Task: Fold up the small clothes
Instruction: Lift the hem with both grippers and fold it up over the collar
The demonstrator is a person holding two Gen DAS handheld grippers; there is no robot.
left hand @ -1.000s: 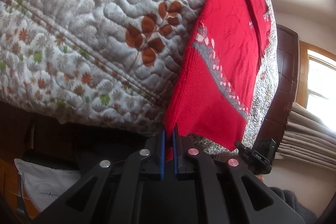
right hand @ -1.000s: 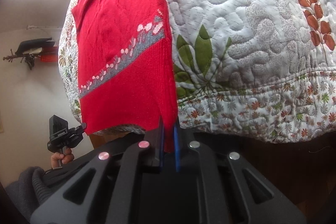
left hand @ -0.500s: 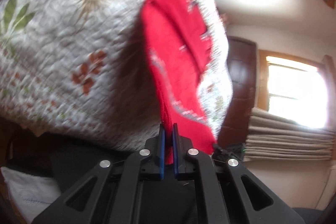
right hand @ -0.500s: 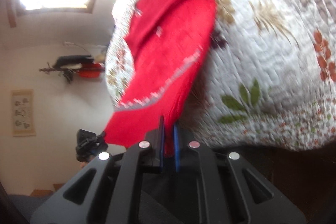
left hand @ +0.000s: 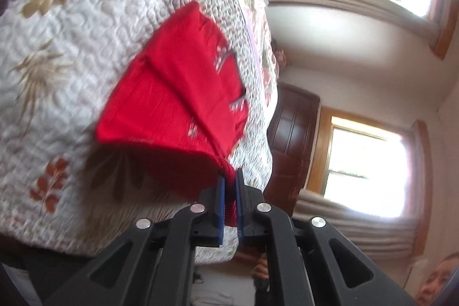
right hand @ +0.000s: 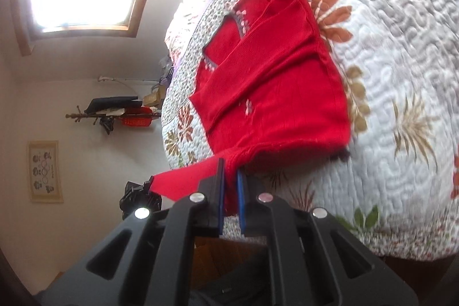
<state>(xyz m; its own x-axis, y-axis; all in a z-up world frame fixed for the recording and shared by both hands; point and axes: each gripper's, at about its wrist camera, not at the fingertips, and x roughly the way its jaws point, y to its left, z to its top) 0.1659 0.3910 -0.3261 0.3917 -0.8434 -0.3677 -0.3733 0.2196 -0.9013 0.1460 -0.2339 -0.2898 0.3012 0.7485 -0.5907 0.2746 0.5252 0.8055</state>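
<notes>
Quilted floral bedspread (left hand: 71,76) fills the left wrist view, where the left gripper (left hand: 228,191) is clenched on the hem of the red sweater (left hand: 178,93), lifted off the quilt while the body lies flat. Right wrist view: the right gripper (right hand: 230,188) likewise grips the hem, pads nearly closed; judged step is the bottom-up fold, and the next move calls for carrying both corners level toward the collar.

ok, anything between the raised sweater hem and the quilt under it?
Nothing but shadow: the hem of the red sweater arches over bare quilt, shown in both views.
</notes>
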